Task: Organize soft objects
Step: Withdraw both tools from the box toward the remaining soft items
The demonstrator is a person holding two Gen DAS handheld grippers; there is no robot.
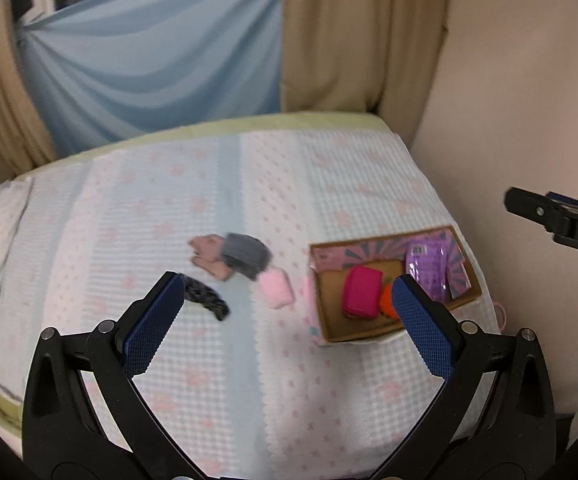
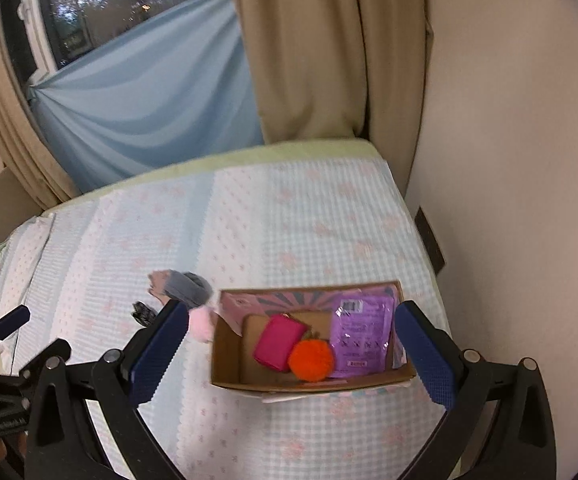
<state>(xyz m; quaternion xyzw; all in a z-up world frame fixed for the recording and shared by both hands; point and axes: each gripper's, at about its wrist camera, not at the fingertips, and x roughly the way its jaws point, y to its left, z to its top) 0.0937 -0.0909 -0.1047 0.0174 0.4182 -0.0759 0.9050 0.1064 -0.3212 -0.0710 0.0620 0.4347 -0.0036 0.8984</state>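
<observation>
A: Left gripper, state?
B: Jaws spread wide, nothing between the blue pads. It hangs above the bedspread.

A: Nearest to it?
B: Just beyond the left pad, a dark braided band lies on the cloth. Farther ahead sit a grey roll and, touching it on the left, a dusty-pink cloth. A pale pink pad lies between the fingertips, ahead.

A: And to the right?
B: A cardboard box lies beside the right fingertip. Inside: a magenta pouch, an orange pompom partly hidden by the pad, and a purple packet.

A: Right gripper, state?
B: Also wide open and empty, held above the box, which fills the span between its pads.

A: Contents from there?
B: Pouch left, pompom touching it at centre, packet right.

A: Beyond the box?
B: Left of it the pink pad, then the grey roll and the band. The left gripper shows at the far left edge. Curtains and wall stand behind.
</observation>
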